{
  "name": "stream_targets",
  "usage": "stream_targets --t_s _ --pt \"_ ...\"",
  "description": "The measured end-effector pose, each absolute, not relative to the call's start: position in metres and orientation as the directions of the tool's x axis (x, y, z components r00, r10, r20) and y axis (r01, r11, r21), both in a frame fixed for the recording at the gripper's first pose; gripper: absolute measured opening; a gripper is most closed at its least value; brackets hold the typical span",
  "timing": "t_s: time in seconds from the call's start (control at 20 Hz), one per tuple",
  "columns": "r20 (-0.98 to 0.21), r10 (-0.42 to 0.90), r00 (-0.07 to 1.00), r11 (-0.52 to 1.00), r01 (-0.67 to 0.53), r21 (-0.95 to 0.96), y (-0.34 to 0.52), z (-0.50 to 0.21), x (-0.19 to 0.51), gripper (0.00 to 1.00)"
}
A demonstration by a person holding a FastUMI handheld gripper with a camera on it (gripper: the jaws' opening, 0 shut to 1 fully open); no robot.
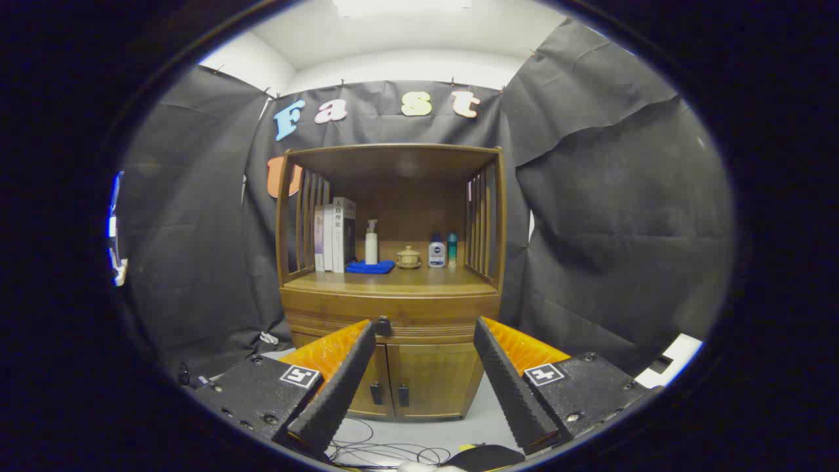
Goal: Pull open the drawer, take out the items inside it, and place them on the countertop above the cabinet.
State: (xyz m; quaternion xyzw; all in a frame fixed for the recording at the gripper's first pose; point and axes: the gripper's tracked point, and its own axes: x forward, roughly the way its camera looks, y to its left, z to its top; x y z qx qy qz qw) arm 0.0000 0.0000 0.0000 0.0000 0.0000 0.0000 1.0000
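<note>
The gripper has its fingers spread wide apart, holding and touching nothing. Beyond them stands the wooden cabinet, its drawer shut flush, the dark knob just right of the left fingertip. On the tabletop above, far back, stand books, a spray bottle, a blue cloth, a small pot and two bottles.

The wooden countertop carries upright books, a blue cloth, bottles and a small pot.
</note>
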Motion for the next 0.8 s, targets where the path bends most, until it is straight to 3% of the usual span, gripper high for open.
stream_targets --t_s 0.8 --pt "-0.007 0.003 1.0 1.0 -0.003 -0.002 -0.0004 -0.0085 0.003 0.99"
